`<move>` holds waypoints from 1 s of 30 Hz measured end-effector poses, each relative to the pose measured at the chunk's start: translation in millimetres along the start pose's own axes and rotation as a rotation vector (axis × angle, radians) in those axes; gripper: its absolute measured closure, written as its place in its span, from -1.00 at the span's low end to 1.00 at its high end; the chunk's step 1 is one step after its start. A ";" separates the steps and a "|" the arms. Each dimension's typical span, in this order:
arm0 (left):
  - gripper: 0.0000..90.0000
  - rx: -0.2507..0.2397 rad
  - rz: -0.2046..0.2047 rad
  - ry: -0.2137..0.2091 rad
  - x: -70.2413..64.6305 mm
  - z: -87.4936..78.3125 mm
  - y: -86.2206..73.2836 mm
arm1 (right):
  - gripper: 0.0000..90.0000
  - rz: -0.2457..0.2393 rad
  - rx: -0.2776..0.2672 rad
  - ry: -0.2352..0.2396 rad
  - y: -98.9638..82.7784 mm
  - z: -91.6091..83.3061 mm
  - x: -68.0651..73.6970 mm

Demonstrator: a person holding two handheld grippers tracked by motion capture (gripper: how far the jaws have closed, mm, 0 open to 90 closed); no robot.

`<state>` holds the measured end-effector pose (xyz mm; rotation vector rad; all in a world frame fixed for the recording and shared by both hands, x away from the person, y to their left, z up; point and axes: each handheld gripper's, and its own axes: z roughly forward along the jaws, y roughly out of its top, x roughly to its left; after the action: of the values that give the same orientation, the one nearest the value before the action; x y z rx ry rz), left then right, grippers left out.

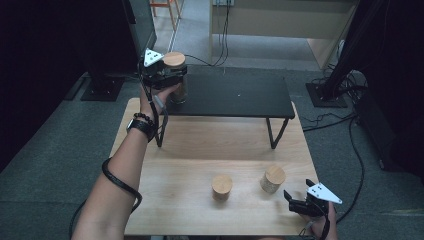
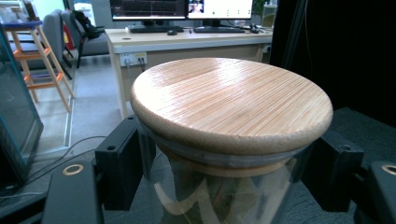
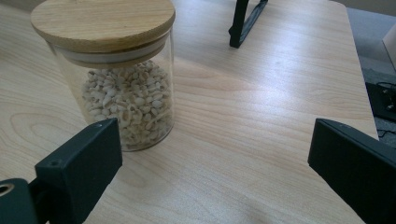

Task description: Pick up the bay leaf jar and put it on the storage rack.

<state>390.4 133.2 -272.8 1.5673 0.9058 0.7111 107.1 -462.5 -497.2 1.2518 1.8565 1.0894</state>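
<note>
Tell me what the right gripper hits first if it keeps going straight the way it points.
Probably bare wooden table: the right gripper stands open, and the jar of grains sits left of its line, though it might brush the left jaw.

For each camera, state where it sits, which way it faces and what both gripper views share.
High view: above the light wooden table, facing forward and down; forearms and both hand-held grippers show.
Left gripper view: on the left hand-held gripper, facing the wooden-lidded glass jar it clamps.
Right gripper view: on the right hand-held gripper, facing the grain-filled glass jar.
Shared: black jaws.
</note>
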 end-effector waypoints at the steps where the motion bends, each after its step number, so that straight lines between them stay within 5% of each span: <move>1: -0.45 0.002 0.000 -0.004 0.9 -0.2 0.6 | -0.94 -0.001 0.000 0.000 -0.1 0.0 0.0; 9: -0.60 0.031 0.011 -0.018 5.0 -1.3 6.8 | -0.94 0.000 0.000 0.000 0.0 -0.2 0.3; 12: -0.98 0.049 -0.005 -0.001 3.5 -1.8 8.2 | -0.94 0.000 -0.001 0.000 -0.1 -0.1 0.4; 30: -1.00 0.019 0.005 -0.027 11.0 -25.6 0.4 | -0.94 -0.001 0.001 -0.003 0.2 -0.1 0.8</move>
<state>374.8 155.7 -268.1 1.5925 0.8909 0.6852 106.8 -461.8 -497.0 1.2518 1.8562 1.0854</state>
